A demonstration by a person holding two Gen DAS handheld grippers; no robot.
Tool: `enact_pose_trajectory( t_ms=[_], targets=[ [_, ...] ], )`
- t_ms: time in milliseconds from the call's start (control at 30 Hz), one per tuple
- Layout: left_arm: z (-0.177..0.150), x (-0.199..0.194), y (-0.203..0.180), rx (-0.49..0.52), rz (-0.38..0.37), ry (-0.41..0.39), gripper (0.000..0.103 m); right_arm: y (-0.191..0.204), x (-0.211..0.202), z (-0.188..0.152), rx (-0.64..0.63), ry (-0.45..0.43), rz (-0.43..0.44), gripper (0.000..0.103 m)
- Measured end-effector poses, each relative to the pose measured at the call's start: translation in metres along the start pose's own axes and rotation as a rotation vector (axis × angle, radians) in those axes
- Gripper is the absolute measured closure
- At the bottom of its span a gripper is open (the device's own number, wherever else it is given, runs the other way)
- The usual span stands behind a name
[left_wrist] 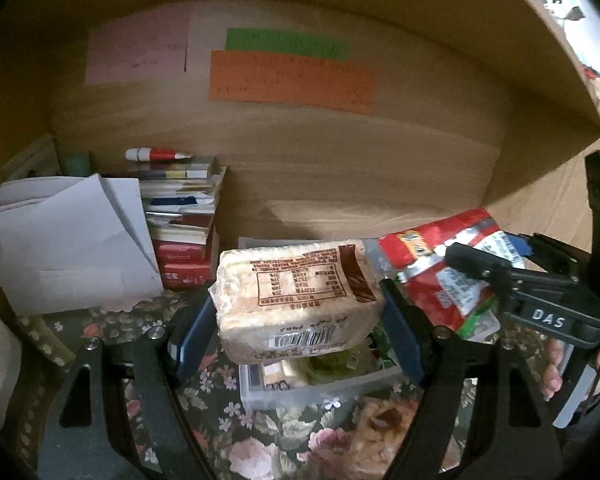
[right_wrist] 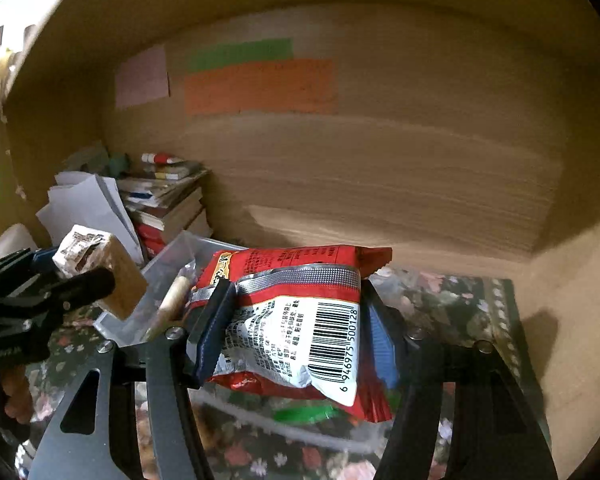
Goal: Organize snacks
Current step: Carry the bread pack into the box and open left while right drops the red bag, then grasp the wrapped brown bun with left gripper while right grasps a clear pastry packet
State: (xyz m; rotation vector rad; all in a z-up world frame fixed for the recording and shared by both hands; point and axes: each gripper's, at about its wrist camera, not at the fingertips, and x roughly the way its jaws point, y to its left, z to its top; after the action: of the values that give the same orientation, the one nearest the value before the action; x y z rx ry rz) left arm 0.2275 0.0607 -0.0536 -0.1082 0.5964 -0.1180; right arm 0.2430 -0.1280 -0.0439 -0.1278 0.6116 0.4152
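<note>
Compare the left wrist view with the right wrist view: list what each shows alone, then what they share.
Left only: the rice cracker pack's barcode and nutrition table, and more snacks inside the clear bin.
Right only: the red bag's barcode side, and the bare floral cloth to its right.
Shared: both packs gripped, left gripper and right gripper, the book stack, white papers, coloured notes.

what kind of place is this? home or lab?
Most likely a home: a wooden desk nook or shelf recess. A floral tablecloth covers the surface, a stack of books and loose papers sit in the corner, and coloured paper notes are stuck to the wooden back panel.
</note>
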Motion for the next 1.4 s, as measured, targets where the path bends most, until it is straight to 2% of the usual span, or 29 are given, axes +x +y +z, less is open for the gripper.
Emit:
enact_pose_trajectory(
  t_ms=[300,600,667,767,1067,1400],
  targets=[
    [0.004,0.04,0.006,-0.005,-0.013,0.066,0.025,0.002,0.041,0.005,-0.022,0.076,0.005,0.045],
    [0.0,0.05,0.001,0.011,-0.03,0.089,0.023,0.002,0.056,0.002,-0.019,0.107,0.007,0.044],
    [0.0,0.049,0.001,0.006,-0.024,0.082,0.023,0.002,0.055,0.003,-0.02,0.109,0.005,0.039],
    [0.001,0.042,0.001,0.005,-0.02,0.067,0.022,0.004,0.048,0.002,-0.027,0.096,-0.003,0.032],
    [-0.002,-0.011,-0.002,0.014,-0.014,-0.009,0.019,0.013,0.005,-0.001,-0.038,0.032,0.008,0.031],
    [-0.037,-0.058,-0.002,0.01,0.001,-0.013,0.018,0.026,-0.056,-0.036,-0.015,-0.026,0.044,0.028]
  ],
)
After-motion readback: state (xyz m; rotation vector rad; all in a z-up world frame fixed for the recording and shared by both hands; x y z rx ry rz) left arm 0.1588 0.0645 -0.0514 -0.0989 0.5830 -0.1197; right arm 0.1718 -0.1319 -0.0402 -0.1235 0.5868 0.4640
